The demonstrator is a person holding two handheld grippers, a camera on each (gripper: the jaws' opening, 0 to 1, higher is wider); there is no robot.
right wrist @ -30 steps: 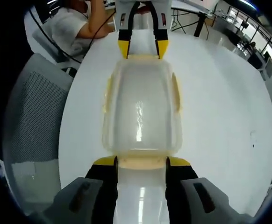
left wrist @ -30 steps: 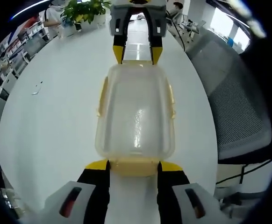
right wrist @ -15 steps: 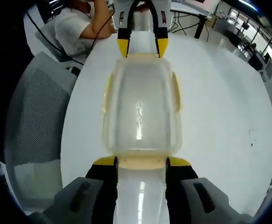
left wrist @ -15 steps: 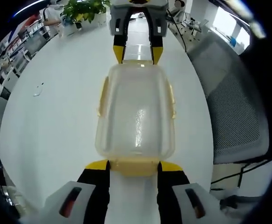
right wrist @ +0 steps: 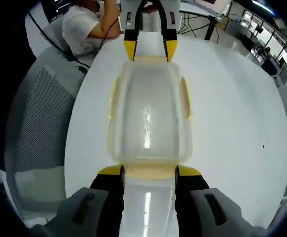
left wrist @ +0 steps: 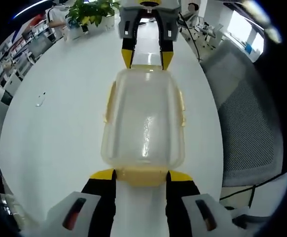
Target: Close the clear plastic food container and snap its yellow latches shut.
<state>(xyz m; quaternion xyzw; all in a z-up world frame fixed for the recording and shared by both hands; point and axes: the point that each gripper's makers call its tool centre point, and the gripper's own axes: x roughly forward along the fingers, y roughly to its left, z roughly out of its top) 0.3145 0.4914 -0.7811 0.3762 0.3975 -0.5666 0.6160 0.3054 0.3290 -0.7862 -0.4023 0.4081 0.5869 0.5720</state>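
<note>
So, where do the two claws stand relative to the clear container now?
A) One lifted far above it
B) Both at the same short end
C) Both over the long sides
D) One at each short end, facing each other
D: in the left gripper view the left claw straddles the near end latch of the clear container, and the right claw straddles the far end.

A closed clear container (left wrist: 143,123) sits mid-tabletop (left wrist: 64,133), flanked end to end by the left tool (left wrist: 142,176) and right tool (right wrist: 148,173), leaving both long sides open. Bare white surface spreads to either side; a mesh chair (left wrist: 247,123) crowds one edge, and a small object (left wrist: 40,98) lies well apart.
</note>
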